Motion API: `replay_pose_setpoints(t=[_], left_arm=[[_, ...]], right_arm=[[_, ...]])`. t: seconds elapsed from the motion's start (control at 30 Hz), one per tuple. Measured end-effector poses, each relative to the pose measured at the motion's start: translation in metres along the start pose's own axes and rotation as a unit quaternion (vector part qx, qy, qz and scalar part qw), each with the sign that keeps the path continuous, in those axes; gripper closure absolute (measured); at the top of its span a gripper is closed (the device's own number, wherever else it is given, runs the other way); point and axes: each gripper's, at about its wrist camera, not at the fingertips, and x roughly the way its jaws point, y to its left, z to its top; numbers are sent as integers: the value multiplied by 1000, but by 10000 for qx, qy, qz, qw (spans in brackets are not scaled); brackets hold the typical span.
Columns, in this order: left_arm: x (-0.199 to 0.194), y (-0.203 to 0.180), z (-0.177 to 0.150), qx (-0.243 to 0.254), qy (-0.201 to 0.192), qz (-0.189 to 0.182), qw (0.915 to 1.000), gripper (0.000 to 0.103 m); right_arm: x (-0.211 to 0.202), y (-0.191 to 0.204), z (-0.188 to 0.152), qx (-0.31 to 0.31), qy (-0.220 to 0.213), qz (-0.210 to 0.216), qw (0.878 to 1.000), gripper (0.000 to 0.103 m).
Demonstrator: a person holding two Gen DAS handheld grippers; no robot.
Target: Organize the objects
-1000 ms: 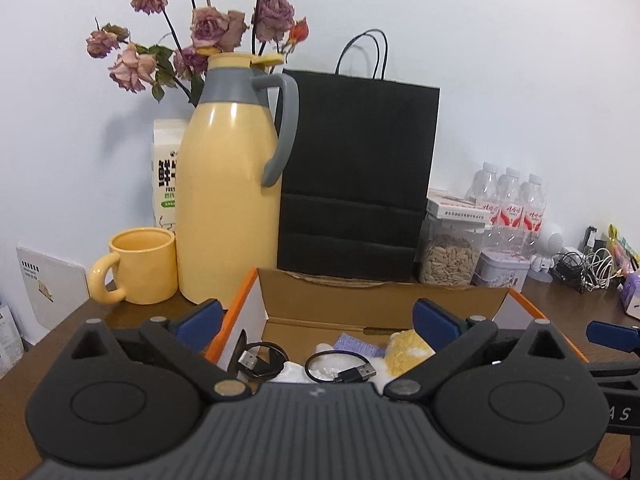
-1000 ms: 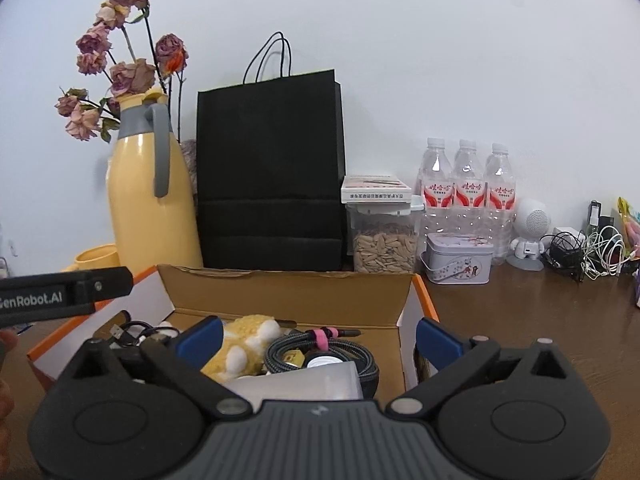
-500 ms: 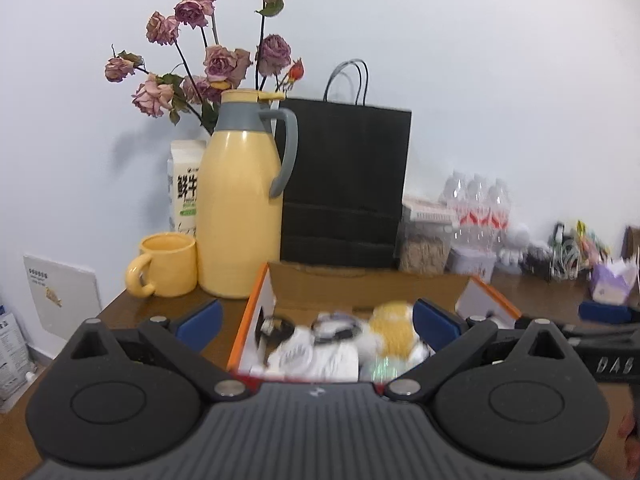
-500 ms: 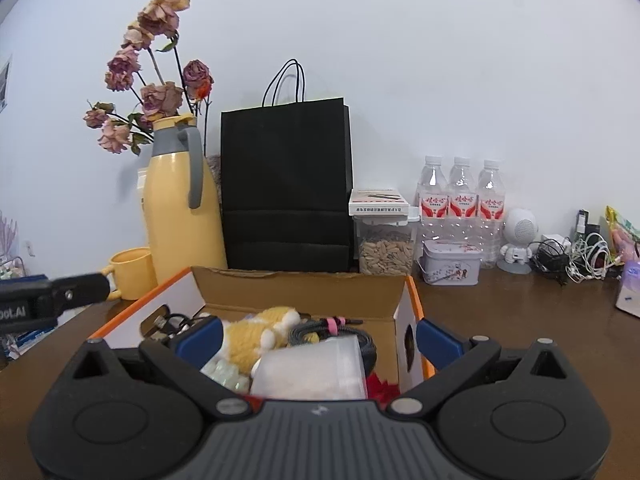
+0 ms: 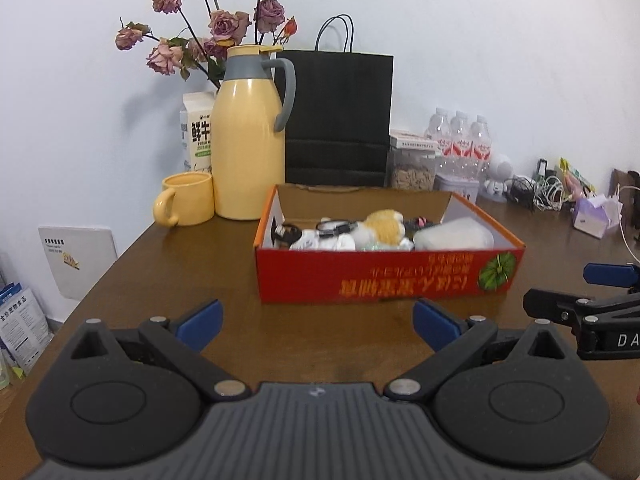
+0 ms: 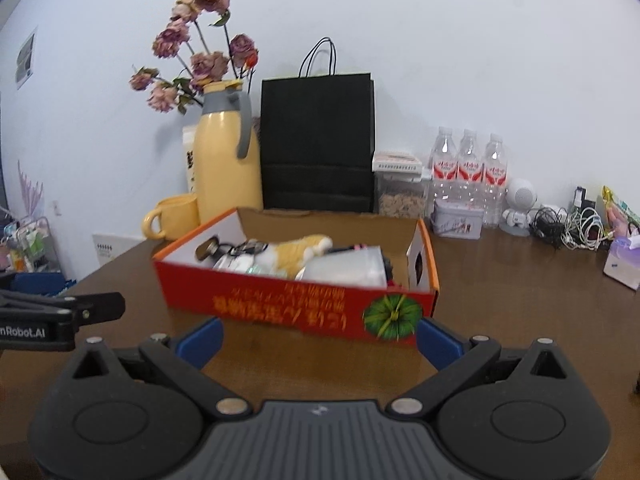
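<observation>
Left wrist view: your left claw (image 5: 316, 318) hangs released and empty over the desk (image 5: 168, 280), just in front of the red box (image 5: 384, 276). Your right claw (image 6: 318, 336) is likewise spread wide and carries nothing, close before the box's near wall. Inside the box lie a yellow plush toy (image 5: 384, 226), a white packet (image 5: 454, 236) and coiled cables (image 5: 334, 226). Behind the box stand a yellow thermos (image 5: 248, 140) and a black paper bag (image 5: 338, 116); the yellow mug (image 5: 186, 199) sits behind and left of the box.
</observation>
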Motion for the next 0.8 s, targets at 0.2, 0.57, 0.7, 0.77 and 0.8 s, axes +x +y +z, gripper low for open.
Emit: replay_pose_setpoints(t=[0.2,0.57,0.7,0.77,0.8], left_arm=[[-13,0,-14,35,106,-41,9999,0],[-15,2,-23,-9,252,-7,9997,0],[-16,2,-23,-7,254,11,9997,0],[-15,2,-22,-7,258,15,9997,0],[-16,2,-22,-8,260,20,9997,0]], right_arm=[[-13,3,-14,87,156,-14,9998,0],[-17,4,-21,123,245,-41,9996,0],[-17,4,-21,123,238,-37,9996,0],[-17,5,-21,121,240,-36,9996,0],[-17,5,-21,122,239,-34,9996,0]])
